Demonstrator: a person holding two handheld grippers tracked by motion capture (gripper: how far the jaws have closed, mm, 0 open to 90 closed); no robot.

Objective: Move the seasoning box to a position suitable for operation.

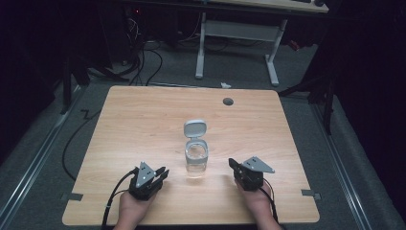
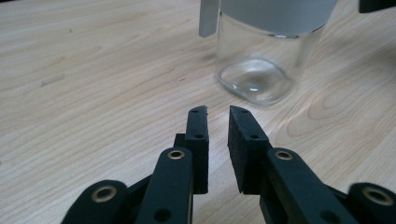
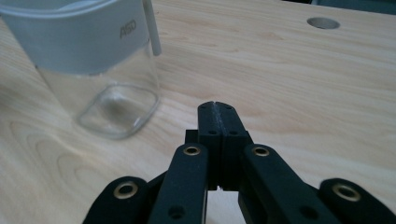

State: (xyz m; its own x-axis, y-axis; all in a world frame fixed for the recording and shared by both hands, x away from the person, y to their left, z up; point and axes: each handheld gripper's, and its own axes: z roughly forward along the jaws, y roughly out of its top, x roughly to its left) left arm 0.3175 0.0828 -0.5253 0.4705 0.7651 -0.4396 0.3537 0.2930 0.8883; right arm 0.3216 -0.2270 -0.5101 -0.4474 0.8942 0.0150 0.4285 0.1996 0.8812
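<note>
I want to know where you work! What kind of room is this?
Probably a lab or workshop. A bare wooden table stands on grey carpet, black cables trail across the floor behind it, and a white-legged desk stands farther back.

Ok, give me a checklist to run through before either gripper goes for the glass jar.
1. Jar upright on the table: ok.
2. Lid flipped open, hanging at the back of the grey collar: ok.
3. Jar contents: looks empty through the glass; cannot tell for sure.
4. Left gripper wide enough for the jar: not ok, only a narrow gap between the fingers, nothing in it.
5. Right gripper ready to grasp: not ok, fingers pressed together on nothing.
6. Both grippers apart from the jar, one on each side: ok.
</note>
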